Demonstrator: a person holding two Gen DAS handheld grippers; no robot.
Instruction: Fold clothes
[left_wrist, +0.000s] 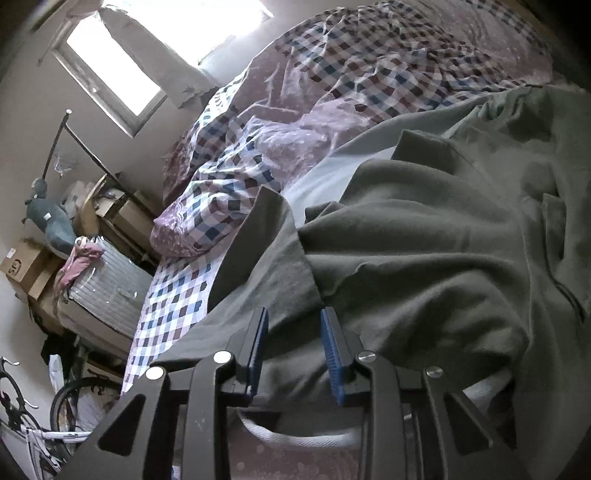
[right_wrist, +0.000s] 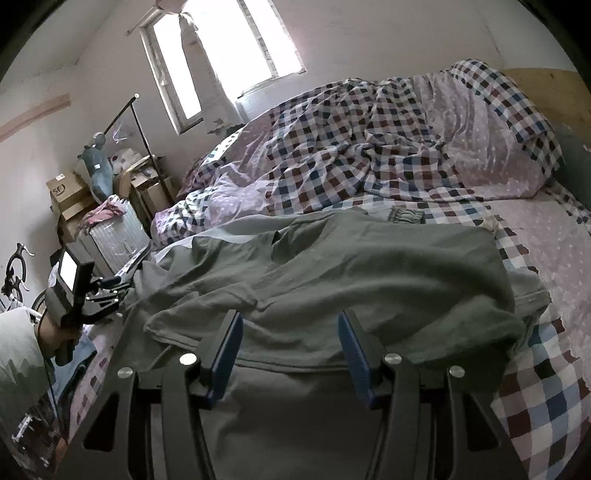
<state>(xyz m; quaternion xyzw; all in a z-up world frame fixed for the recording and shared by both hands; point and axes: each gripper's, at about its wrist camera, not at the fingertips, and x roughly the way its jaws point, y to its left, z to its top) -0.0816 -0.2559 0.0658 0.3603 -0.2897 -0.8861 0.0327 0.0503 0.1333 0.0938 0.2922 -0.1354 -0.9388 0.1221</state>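
bed (right_wrist: 546, 417) | on it: grey garment (right_wrist: 332, 280), checked duvet (right_wrist: 351, 155)

Rumpled grey-green garment (right_wrist: 332, 280), partly folded over itself, on the checked bedsheet (right_wrist: 535, 398).

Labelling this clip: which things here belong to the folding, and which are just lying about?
Job: green garment, left gripper, right gripper.
Lying about: checked duvet, suitcase, boxes, bicycle.

We see the right gripper (right_wrist: 290, 325) with jaws apart over the grey garment (right_wrist: 332, 280) rumpled on the checked bedsheet (right_wrist: 546, 398). Left gripper (right_wrist: 110, 291) at the garment's left edge.
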